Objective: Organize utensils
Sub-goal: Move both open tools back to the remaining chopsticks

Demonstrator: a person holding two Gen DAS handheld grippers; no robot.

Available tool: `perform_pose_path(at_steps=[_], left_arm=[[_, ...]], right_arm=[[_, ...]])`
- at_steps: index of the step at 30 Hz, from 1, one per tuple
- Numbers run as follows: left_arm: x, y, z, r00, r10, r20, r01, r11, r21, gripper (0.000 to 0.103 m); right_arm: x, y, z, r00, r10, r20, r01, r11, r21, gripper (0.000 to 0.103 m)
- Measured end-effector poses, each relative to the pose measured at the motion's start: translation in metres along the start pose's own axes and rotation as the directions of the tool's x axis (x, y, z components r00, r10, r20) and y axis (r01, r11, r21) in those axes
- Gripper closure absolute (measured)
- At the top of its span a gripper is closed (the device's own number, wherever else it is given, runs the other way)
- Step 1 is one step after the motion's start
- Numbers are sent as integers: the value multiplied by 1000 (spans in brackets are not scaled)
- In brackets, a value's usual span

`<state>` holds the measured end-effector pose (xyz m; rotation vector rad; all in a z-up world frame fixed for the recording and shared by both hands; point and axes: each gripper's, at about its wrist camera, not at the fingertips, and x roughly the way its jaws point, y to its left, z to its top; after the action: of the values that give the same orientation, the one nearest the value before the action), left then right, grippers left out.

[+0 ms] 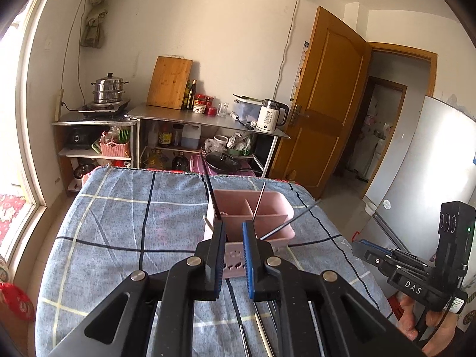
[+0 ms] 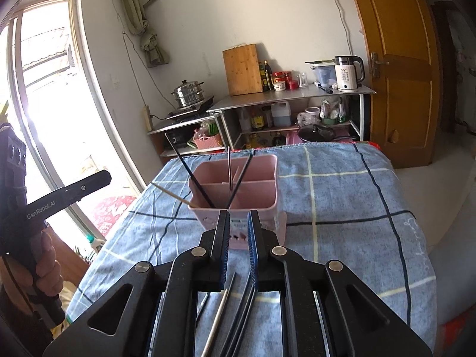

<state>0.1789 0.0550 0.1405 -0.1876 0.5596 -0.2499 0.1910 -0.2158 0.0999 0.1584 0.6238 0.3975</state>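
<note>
Currently both grippers — left gripper (image 1: 233,229), right gripper (image 2: 238,218) — slightly parted, empty; leaning chopsticks (image 2: 190,177) could tip the pink caddy (image 2: 261,193), frame centre.

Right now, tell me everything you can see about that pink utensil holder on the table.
The pink utensil holder is a rounded-corner box, plastic by the look, split inside by thin walls into compartments. It stands upright on the blue checked tablecloth, on a wider pink base with cut-out holes in front. Several chopsticks, dark, metal and pale, lean in it with tips above the rim. Neither gripper touches it.
</note>
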Motion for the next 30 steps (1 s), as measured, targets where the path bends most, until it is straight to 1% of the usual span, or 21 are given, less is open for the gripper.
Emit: perform_pose_path(at_steps=[6, 15, 18, 26, 28, 30], left_arm=[[-6, -11, -49, 999, -8, -54, 9, 1000, 18, 92], [2, -20, -100, 989, -18, -146, 22, 1000, 22, 92], [5, -22, -112, 985, -17, -170, 20, 1000, 14, 92], [15, -21, -131, 976, -7, -219, 9, 1000, 9, 92], [18, -21, -135, 973, -3, -231, 5, 1000, 8, 90], [21, -20, -138, 971, -4, -241, 6, 1000, 7, 85]], right_arm=[[-12, -6, -35, 999, -7, -35, 8, 1000, 10, 91], [-14, -17, -75, 995, -1, -97, 5, 999, 42, 91], [-15, -17, -81, 994, -2, -107, 6, 999, 42, 91], [-10, -17, -94, 991, 3, -130, 3, 999, 45, 91], [-8, -17, -95, 990, 4, -137, 3, 999, 45, 91], [-6, -17, -97, 989, 6, -146, 1, 999, 48, 91]])
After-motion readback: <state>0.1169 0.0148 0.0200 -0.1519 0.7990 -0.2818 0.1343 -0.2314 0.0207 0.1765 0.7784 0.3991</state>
